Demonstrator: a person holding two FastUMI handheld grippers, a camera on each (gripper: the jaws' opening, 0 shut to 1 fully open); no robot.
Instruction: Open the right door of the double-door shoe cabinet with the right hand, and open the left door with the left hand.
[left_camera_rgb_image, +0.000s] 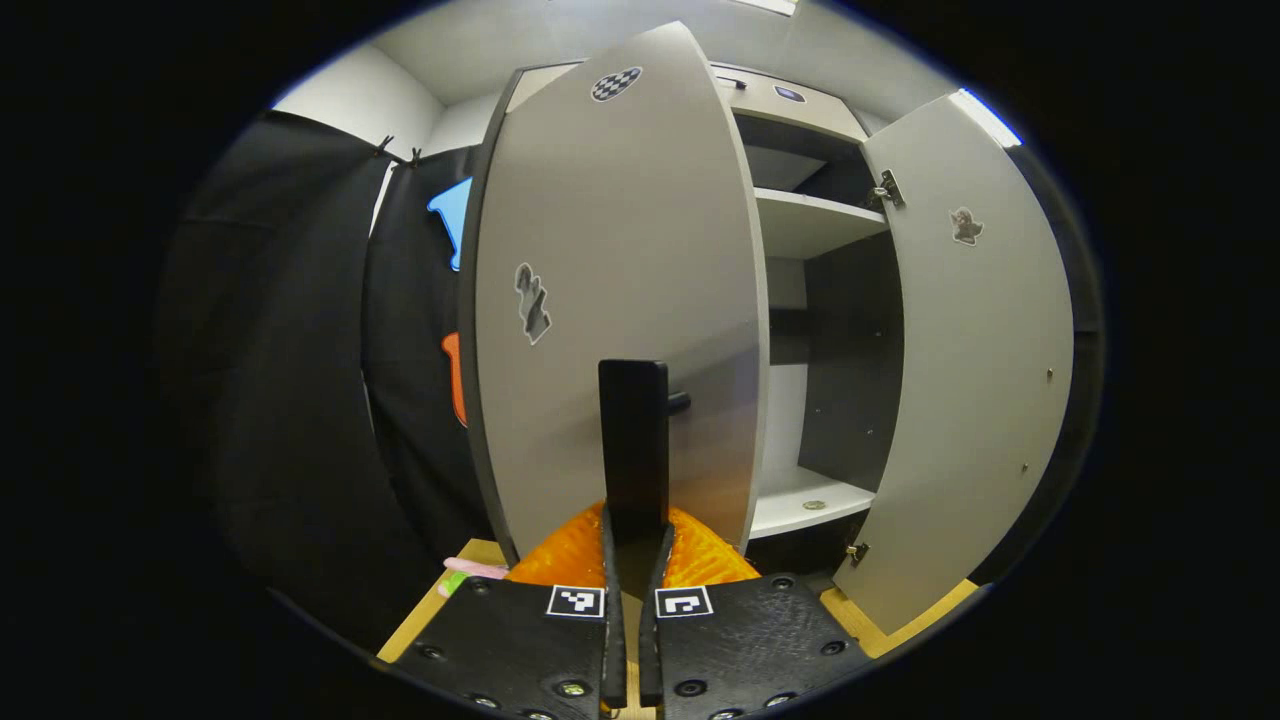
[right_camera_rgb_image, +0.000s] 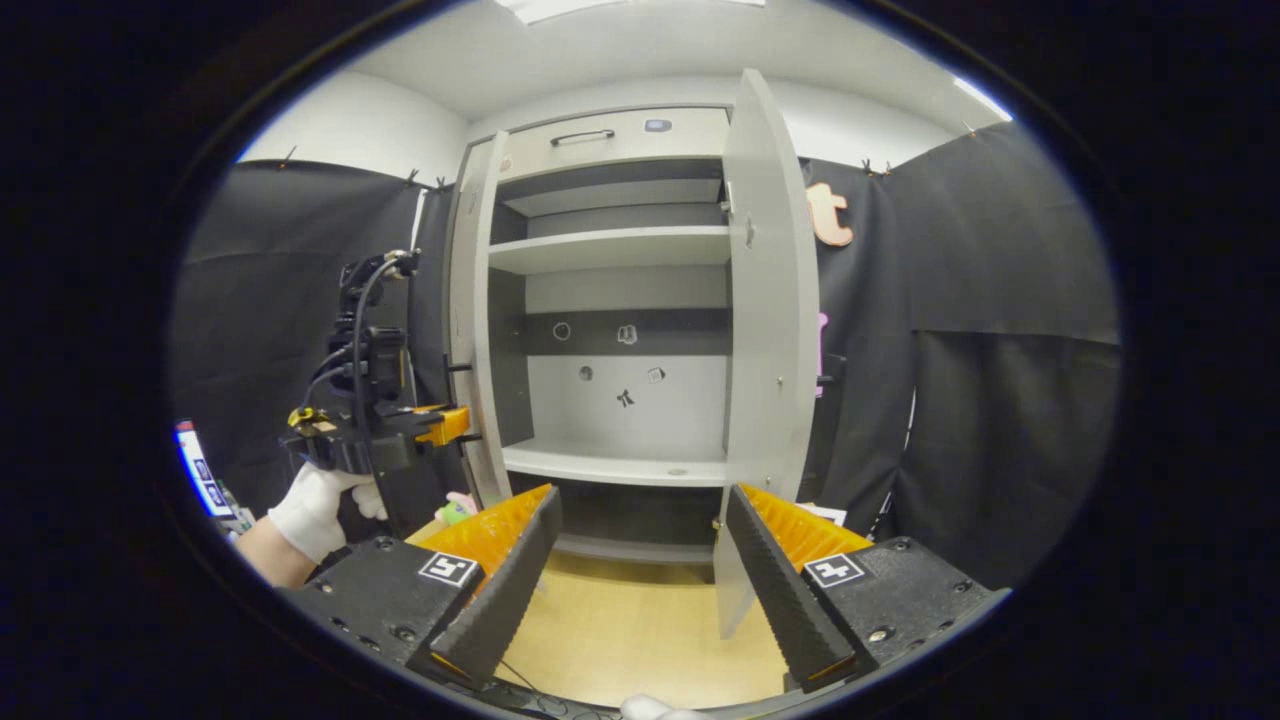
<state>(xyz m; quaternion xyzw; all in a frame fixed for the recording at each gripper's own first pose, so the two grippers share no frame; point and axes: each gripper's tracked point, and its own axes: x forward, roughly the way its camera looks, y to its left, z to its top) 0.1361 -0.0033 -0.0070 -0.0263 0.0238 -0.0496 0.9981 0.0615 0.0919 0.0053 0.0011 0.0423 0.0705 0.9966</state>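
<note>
The grey shoe cabinet (right_camera_rgb_image: 615, 135) stands with both doors swung out. In the left gripper view the left door (left_camera_rgb_image: 610, 280) is close in front, and my left gripper (left_camera_rgb_image: 634, 528) is shut on its black upright handle (left_camera_rgb_image: 633, 430). The right door (left_camera_rgb_image: 975, 350) hangs wide open to the right. In the right gripper view my right gripper (right_camera_rgb_image: 640, 585) is open and holds nothing, a short way in front of the cabinet. Both doors, the left door (right_camera_rgb_image: 466, 330) and the right door (right_camera_rgb_image: 772, 320), show almost edge-on. A white-gloved hand (right_camera_rgb_image: 312, 508) holds the left gripper (right_camera_rgb_image: 445, 425) at the left door.
White shelves (right_camera_rgb_image: 612, 248) and a dark back panel with small stickers (right_camera_rgb_image: 627, 335) show inside the cabinet. A light wooden floor (right_camera_rgb_image: 640, 625) lies in front. Black cloth walls (right_camera_rgb_image: 1000, 350) close in both sides. A small pink and green object (left_camera_rgb_image: 472, 570) lies by the cabinet's left foot.
</note>
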